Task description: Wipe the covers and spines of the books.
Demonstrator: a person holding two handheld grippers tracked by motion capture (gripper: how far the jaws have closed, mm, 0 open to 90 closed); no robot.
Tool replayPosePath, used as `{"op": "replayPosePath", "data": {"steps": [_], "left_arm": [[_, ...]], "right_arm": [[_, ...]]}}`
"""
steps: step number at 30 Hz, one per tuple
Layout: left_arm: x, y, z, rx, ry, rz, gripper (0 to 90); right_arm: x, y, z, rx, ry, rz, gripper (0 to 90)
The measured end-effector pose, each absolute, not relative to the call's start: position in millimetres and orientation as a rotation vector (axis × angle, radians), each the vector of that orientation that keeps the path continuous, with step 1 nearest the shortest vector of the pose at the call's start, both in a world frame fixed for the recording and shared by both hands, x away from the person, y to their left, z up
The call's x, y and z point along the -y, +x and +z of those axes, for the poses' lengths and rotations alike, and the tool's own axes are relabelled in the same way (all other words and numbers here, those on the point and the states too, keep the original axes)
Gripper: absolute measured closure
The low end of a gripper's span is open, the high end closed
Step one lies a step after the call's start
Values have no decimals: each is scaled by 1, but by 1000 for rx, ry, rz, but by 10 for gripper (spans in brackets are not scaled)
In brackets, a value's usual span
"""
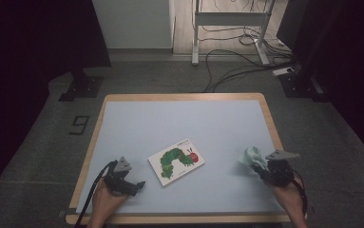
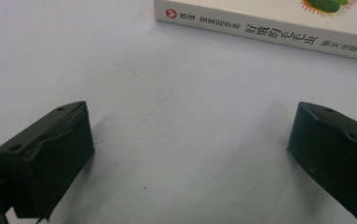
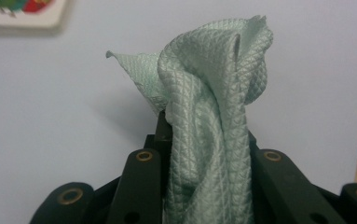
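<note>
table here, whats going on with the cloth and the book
A person works at the table with a hand-held gripper in each hand. The right hand-held gripper is shut on a bunched pale green cloth, held off to the right of the picture book. The left hand-held gripper is open and empty, near the book's spine.

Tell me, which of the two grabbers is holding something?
The right gripper: its jaws are shut on the pale green cloth. The left gripper stands open over bare table, gripping nothing.
</note>
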State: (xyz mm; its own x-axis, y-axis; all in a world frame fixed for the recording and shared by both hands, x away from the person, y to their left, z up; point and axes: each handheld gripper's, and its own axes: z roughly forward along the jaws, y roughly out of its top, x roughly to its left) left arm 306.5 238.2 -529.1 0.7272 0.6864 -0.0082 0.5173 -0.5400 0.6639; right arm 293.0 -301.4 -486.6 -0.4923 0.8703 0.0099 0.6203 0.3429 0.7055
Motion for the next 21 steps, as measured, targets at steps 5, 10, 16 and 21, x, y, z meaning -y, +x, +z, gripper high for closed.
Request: {"op": "replayPosePath", "data": {"steps": [5, 10, 16, 21], "left_arm": [[-238, 307, -529, -906, 2269, 333, 0], [-238, 306, -529, -906, 2269, 334, 0], [-238, 307, -529, -906, 2269, 334, 0], [-238, 307, -529, -906, 2269, 333, 0]], "right_arm": [[310, 285, -505, -2242, 1345, 887, 702], [309, 284, -518, -2257, 1344, 864, 660], [306, 289, -509, -2276, 1376, 830, 363], [300, 292, -491, -2241, 1344, 830, 248]]}}
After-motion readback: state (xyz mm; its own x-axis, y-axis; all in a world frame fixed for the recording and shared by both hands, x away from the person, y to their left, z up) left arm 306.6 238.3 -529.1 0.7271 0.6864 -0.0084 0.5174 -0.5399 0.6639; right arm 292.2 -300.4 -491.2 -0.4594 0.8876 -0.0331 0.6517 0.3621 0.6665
